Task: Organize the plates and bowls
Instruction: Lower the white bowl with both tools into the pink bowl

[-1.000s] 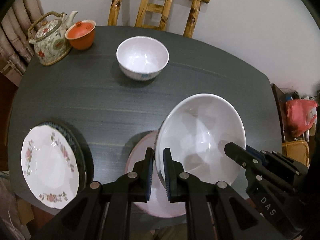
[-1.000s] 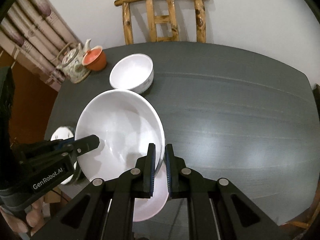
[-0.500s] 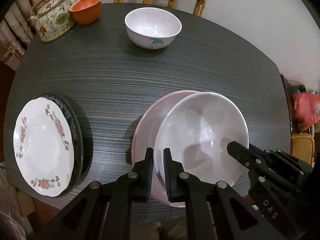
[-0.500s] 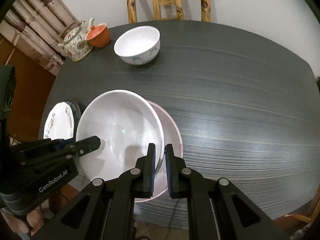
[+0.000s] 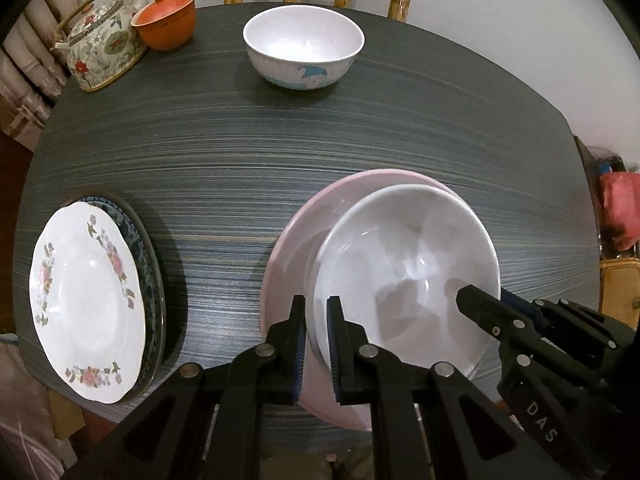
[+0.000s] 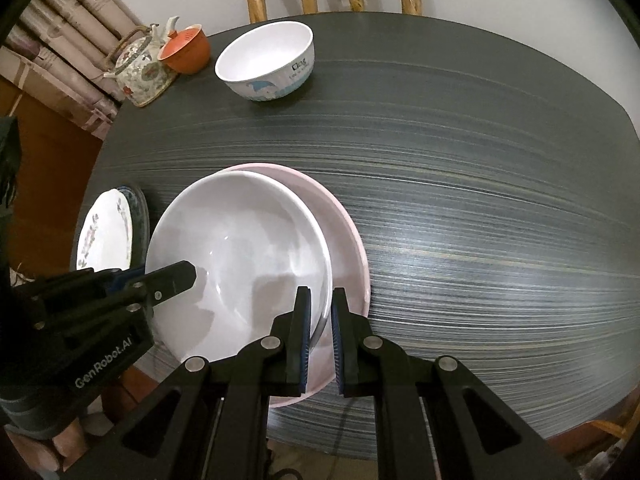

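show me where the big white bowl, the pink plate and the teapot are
big white bowl (image 5: 404, 268), left wrist view, on its inner wall
pink plate (image 6: 352, 248), right wrist view, on its exposed right rim
teapot (image 5: 102, 50), left wrist view, on its flowered body

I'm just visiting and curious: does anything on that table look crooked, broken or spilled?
Nothing is broken or spilled. The one oddity is the big white bowl: both grippers pinch its rim, and it sits off-centre on the pink plate, toward one side rather than in the middle.
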Action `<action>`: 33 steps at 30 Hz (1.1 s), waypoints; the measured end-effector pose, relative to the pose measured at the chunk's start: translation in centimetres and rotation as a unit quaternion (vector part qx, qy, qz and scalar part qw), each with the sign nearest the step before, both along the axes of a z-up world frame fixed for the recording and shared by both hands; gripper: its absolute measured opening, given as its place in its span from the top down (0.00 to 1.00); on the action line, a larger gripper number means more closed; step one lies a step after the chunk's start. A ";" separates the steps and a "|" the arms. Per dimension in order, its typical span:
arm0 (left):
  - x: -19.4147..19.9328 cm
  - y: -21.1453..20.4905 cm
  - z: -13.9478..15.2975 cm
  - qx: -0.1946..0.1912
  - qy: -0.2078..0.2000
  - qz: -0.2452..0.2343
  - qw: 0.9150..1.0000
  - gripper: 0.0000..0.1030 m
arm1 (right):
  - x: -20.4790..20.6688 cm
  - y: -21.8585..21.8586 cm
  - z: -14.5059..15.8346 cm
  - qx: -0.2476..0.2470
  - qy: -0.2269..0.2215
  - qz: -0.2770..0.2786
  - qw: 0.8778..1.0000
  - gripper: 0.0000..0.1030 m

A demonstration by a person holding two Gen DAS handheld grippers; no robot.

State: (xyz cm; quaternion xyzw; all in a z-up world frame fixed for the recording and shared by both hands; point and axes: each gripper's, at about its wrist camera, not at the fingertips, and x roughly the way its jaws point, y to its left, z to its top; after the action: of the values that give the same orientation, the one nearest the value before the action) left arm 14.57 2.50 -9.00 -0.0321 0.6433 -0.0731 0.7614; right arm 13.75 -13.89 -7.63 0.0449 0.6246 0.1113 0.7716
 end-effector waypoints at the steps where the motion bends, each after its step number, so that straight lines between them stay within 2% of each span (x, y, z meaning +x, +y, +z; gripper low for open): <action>1: 0.0 0.0 0.0 0.001 -0.001 0.000 1.000 0.91 | 0.0 0.0 -0.1 0.001 0.001 -0.001 1.000 0.90; 15: 0.4 -0.7 -0.2 0.016 -0.004 0.000 1.000 0.91 | 0.3 0.7 -0.6 -0.009 -0.003 0.005 1.000 0.89; 33: 1.0 0.5 0.4 -0.009 0.005 0.008 1.000 0.90 | 0.5 0.6 -0.6 -0.007 -0.001 -0.001 1.000 0.87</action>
State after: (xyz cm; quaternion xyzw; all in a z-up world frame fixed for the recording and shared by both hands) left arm 15.58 3.02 -8.63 -0.0448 0.6460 -0.0727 0.7585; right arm 14.29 -13.26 -8.25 0.0398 0.6249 0.1063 0.7724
